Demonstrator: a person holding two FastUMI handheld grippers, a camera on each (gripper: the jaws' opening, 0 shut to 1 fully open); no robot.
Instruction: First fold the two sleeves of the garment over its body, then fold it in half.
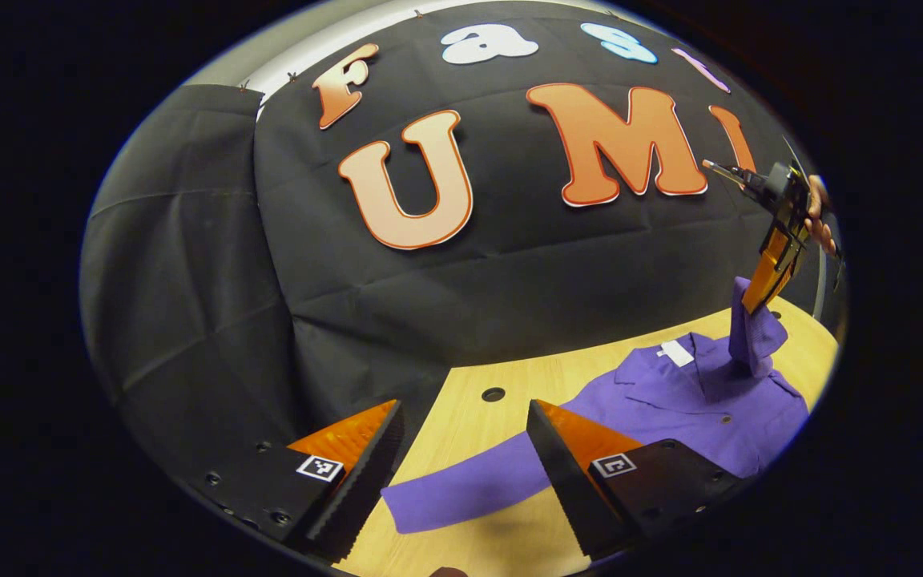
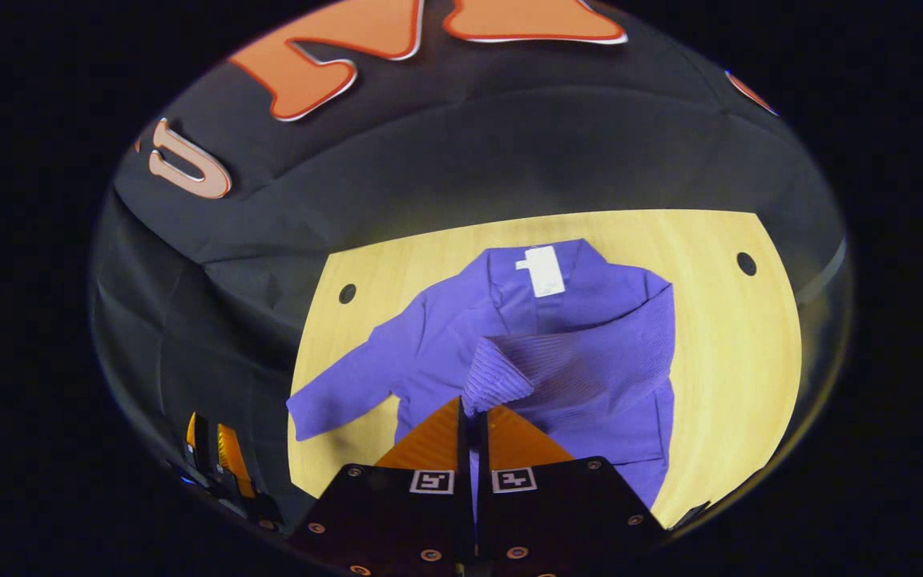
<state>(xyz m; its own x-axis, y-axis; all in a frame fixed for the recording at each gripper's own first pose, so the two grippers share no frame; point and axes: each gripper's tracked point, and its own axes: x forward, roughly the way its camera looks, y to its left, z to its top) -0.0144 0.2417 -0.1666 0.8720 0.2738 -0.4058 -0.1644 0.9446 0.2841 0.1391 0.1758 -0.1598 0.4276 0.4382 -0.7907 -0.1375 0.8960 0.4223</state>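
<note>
A purple garment (image 2: 590, 304) lies spread on the wooden table (image 2: 734, 336), collar and white label (image 2: 542, 271) at the far side. My right gripper (image 2: 473, 407) is shut on the cuff of one sleeve (image 2: 501, 377), held up over the body. In the left gripper view that right gripper (image 1: 754, 300) hangs above the garment (image 1: 694, 405) with the lifted sleeve (image 1: 754, 336) drooping from it. The other sleeve (image 1: 461, 493) lies flat, stretched out toward my left gripper (image 1: 469, 469), which stands open just above its cuff end.
The table has a round hole (image 1: 493, 394) near the far edge and another (image 2: 746, 264) at the far right. Black cloth walls close in behind and to the left. A hand (image 1: 820, 216) holds the right gripper. The left gripper (image 2: 217, 461) hangs off the table's left edge.
</note>
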